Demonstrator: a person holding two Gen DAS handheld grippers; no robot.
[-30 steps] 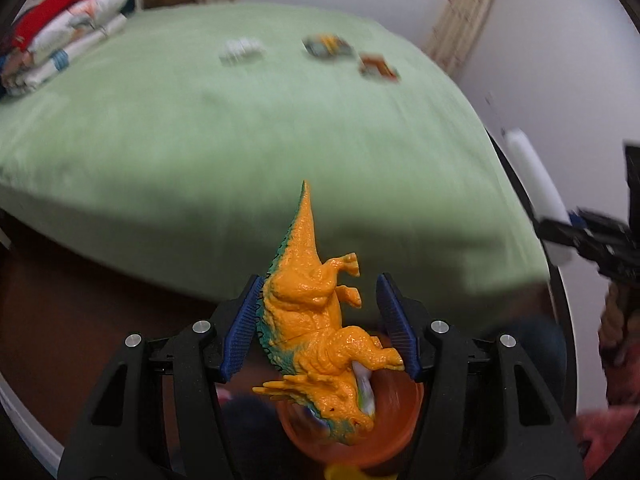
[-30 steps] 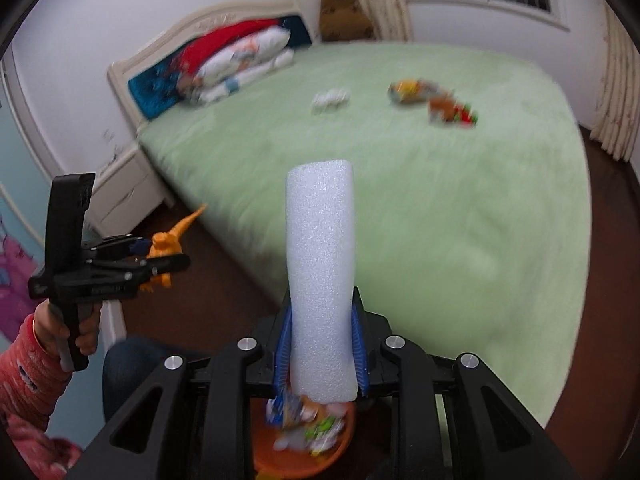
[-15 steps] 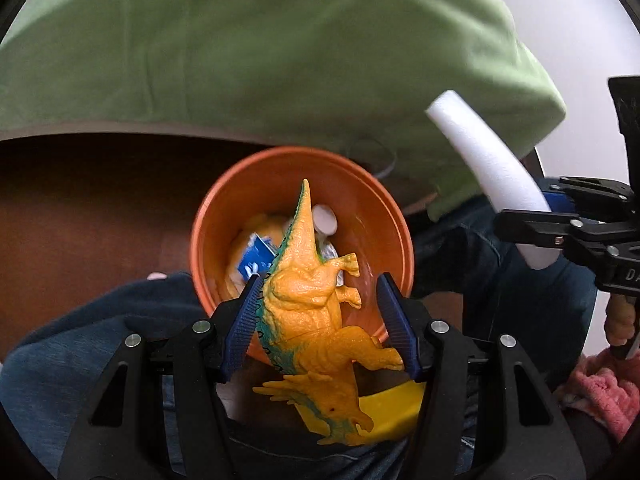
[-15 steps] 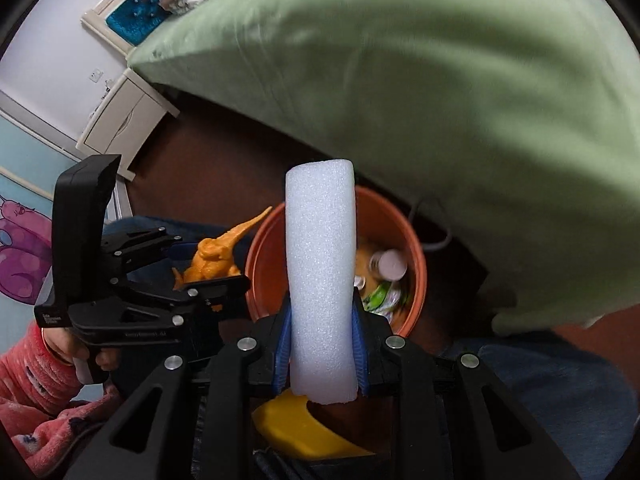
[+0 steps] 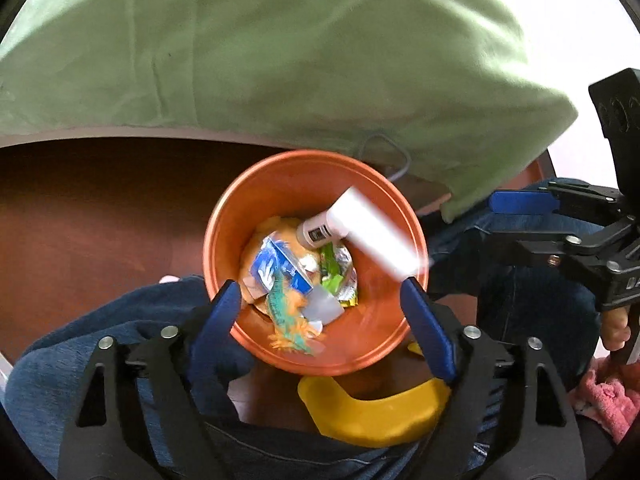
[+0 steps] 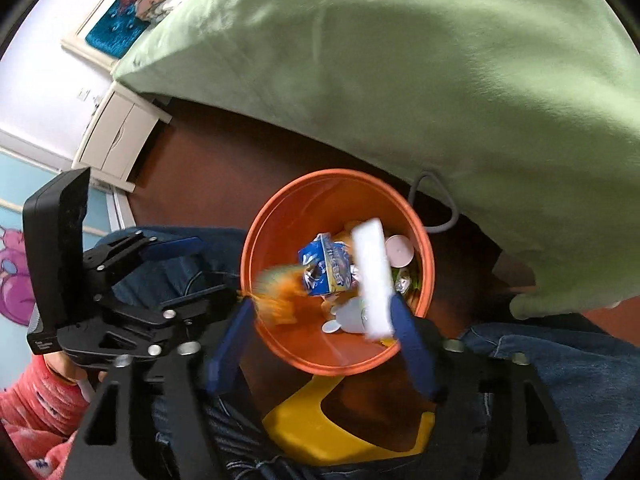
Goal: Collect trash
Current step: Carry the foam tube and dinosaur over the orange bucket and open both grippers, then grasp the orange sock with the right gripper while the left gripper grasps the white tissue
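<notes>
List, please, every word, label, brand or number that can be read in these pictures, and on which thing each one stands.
No text can be read with certainty.
Blue carton in the orange bucket: printed letters, too blurred to read.
White bottle in the bucket: a small dark label, too small to read.
Right gripper body, seen from the left wrist: white letters cut off at the picture's edge, unreadable.
Left gripper body, seen from the right wrist: a small white mark, too small to read.

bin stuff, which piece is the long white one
The white foam tube, blurred as it drops into the orange bin; the blue carton and orange dinosaur are coloured.
</notes>
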